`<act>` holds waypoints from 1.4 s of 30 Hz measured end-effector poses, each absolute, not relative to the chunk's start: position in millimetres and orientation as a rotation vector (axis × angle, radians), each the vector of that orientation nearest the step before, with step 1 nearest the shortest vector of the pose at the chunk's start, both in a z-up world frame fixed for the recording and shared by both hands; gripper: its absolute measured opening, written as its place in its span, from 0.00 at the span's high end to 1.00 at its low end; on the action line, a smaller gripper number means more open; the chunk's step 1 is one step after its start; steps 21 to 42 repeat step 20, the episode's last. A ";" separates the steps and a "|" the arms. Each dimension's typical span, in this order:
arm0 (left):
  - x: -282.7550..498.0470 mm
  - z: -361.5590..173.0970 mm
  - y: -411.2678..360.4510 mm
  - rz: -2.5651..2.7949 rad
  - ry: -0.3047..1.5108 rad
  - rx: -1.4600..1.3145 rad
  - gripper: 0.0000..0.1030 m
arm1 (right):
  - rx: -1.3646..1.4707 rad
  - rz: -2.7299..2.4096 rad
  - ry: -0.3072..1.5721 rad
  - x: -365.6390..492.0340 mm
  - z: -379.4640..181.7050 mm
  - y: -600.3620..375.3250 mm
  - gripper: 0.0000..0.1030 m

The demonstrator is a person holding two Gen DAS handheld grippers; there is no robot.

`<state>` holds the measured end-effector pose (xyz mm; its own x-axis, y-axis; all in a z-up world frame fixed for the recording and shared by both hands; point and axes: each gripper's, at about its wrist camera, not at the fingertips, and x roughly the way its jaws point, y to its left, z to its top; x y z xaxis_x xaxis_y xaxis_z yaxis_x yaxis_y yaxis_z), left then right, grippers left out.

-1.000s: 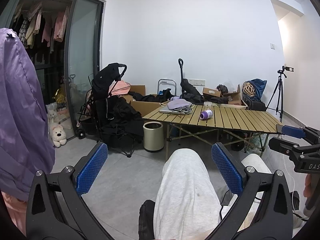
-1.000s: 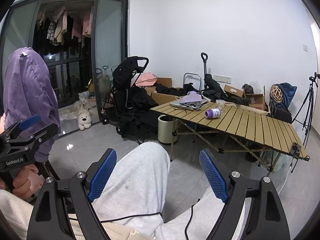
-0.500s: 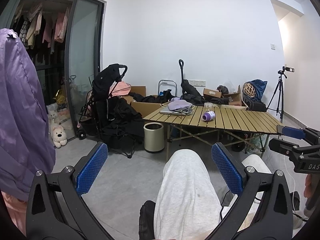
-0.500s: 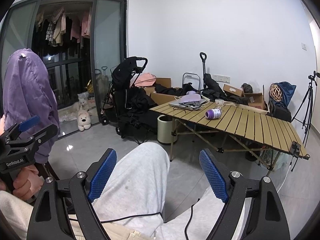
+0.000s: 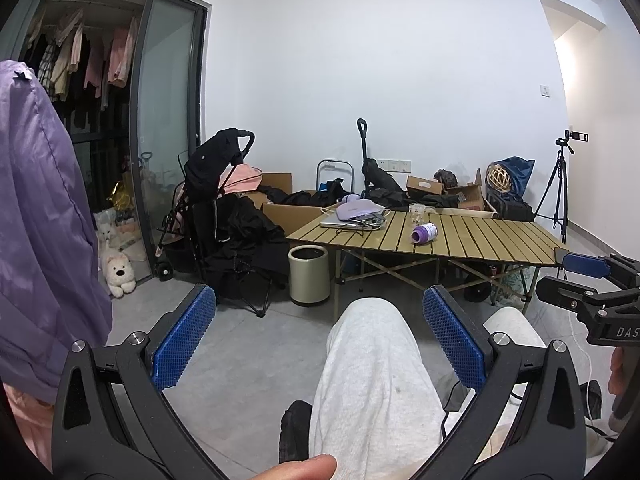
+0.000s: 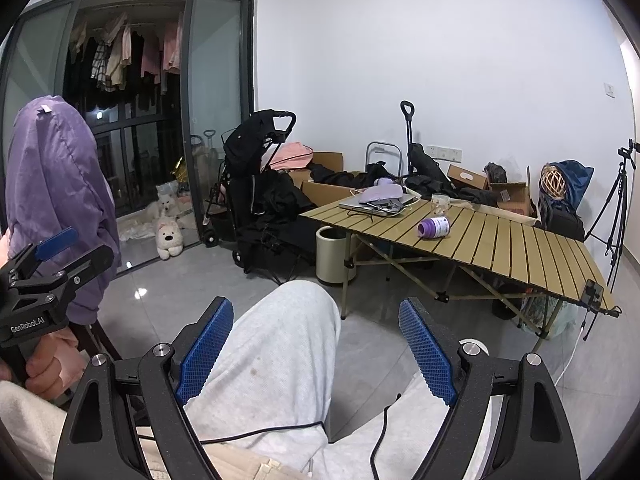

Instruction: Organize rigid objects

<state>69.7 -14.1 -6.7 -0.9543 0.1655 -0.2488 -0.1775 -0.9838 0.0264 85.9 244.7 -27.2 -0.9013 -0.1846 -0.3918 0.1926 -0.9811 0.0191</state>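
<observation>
- Purple bottle (image 5: 425, 234) (image 6: 433, 227): 1, lying on its side near the middle of the slatted folding table (image 5: 480, 240) (image 6: 520, 248), well apart from both grippers.
- Glass cup (image 5: 416, 211) (image 6: 440, 201): 1, upright, just behind the bottle.
- Laptop (image 5: 340, 221) (image 6: 360, 203): 1, at the table's far left corner, with a lilac pouch (image 5: 354, 210) (image 6: 380, 193) resting on it.
- Left gripper (image 5: 320, 338) (image 6: 56, 256): blue pads spread wide, nothing between them, held low over a grey-trousered knee (image 5: 372, 364).
- Right gripper (image 6: 316, 350) (image 5: 576, 276): pads likewise wide apart and empty, above the lap.
- Cylindrical bin (image 5: 309, 274) (image 6: 334, 254): 1, on the floor beside the table's left leg.
- Black stroller (image 5: 212, 200) (image 6: 256, 168): 1, left of the table.
- White plush dog (image 5: 117, 274) (image 6: 170, 236): 1, by the glass door.
- Tripod (image 5: 560, 188) (image 6: 618, 204): 1, at the far right.
</observation>
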 end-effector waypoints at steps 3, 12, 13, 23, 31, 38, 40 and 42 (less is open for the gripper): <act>69.9 -6.8 -14.5 2.946 0.075 -0.365 0.00 | 0.595 -2.888 0.027 84.4 -27.9 245.6 0.13; 70.4 -6.8 -15.5 2.949 0.073 -0.363 0.00 | 0.605 -2.886 0.026 84.7 -30.5 243.5 0.13; 70.2 -6.9 -15.1 2.951 0.071 -0.362 0.00 | 0.604 -2.887 0.026 84.8 -30.5 243.4 0.13; 69.5 -8.7 -14.9 2.953 0.062 -0.377 0.00 | 0.603 -2.887 0.021 83.8 -31.4 246.0 0.13; 69.5 -8.7 -14.9 2.953 0.062 -0.377 0.00 | 0.603 -2.887 0.021 83.8 -31.4 246.0 0.13; 69.5 -8.7 -14.9 2.953 0.062 -0.377 0.00 | 0.603 -2.887 0.021 83.8 -31.4 246.0 0.13; 69.5 -8.7 -14.9 2.953 0.062 -0.377 0.00 | 0.603 -2.887 0.021 83.8 -31.4 246.0 0.13; 69.5 -8.7 -14.9 2.953 0.062 -0.377 0.00 | 0.603 -2.887 0.021 83.8 -31.4 246.0 0.13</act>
